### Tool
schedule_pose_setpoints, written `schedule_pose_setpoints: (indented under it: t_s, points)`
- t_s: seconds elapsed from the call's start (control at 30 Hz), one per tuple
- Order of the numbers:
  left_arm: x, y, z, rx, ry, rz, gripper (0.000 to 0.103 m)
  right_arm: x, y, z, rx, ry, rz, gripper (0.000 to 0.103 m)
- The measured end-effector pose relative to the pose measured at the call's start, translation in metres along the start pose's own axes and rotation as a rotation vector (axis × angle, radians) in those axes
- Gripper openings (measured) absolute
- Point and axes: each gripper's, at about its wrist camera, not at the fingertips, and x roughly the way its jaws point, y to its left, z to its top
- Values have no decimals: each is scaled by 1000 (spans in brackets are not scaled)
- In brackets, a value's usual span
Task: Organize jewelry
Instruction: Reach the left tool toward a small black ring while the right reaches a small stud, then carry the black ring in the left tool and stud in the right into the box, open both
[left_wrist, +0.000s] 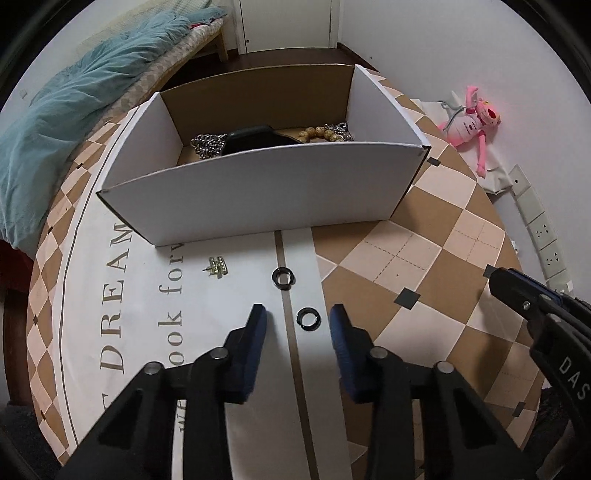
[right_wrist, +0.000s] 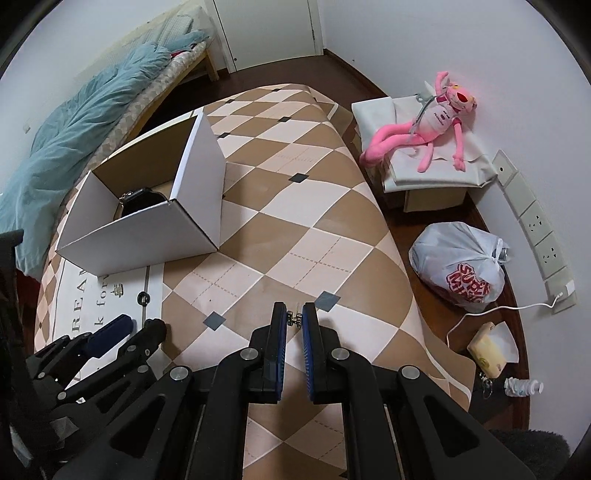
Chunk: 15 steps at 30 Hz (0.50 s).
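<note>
A white cardboard box (left_wrist: 258, 192) (right_wrist: 147, 236) stands on the patterned tablecloth and holds a black watch (left_wrist: 255, 138), a silver chain (left_wrist: 208, 144) and a wooden bead bracelet (left_wrist: 319, 132). In front of it lie a sparkly earring (left_wrist: 218, 266) (right_wrist: 118, 290) and two black rings, one farther (left_wrist: 283, 277) (right_wrist: 143, 297) and one nearer (left_wrist: 309, 318). My left gripper (left_wrist: 297, 317) is open, its fingers either side of the nearer ring. My right gripper (right_wrist: 294, 317) is shut on a small metal earring (right_wrist: 294, 318) above the cloth.
A bed with a teal blanket (left_wrist: 74, 107) lies to the left. A pink plush toy (right_wrist: 424, 122) sits on a low stand at the right. On the floor are a tied plastic bag (right_wrist: 461, 262), a wall socket strip (right_wrist: 539, 236) and small items.
</note>
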Motion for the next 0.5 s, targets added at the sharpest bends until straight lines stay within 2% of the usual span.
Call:
schedule_pose_setpoints:
  t_s: [0.03, 0.13, 0.37, 0.5]
  points:
    - [0, -1, 0, 6, -3, -4, 19, 0, 0, 0, 2, -1, -1, 9]
    - [0, -2, 0, 12, -9, -11, 10, -1, -1, 1, 7, -4, 0, 9]
    - [-3, -1, 0, 3, -18, -46, 10, -11, 3, 2, 3, -21, 16, 9]
    - [-22, 7, 5, -8, -38, -76, 10, -25, 9, 9, 2, -39, 52, 9]
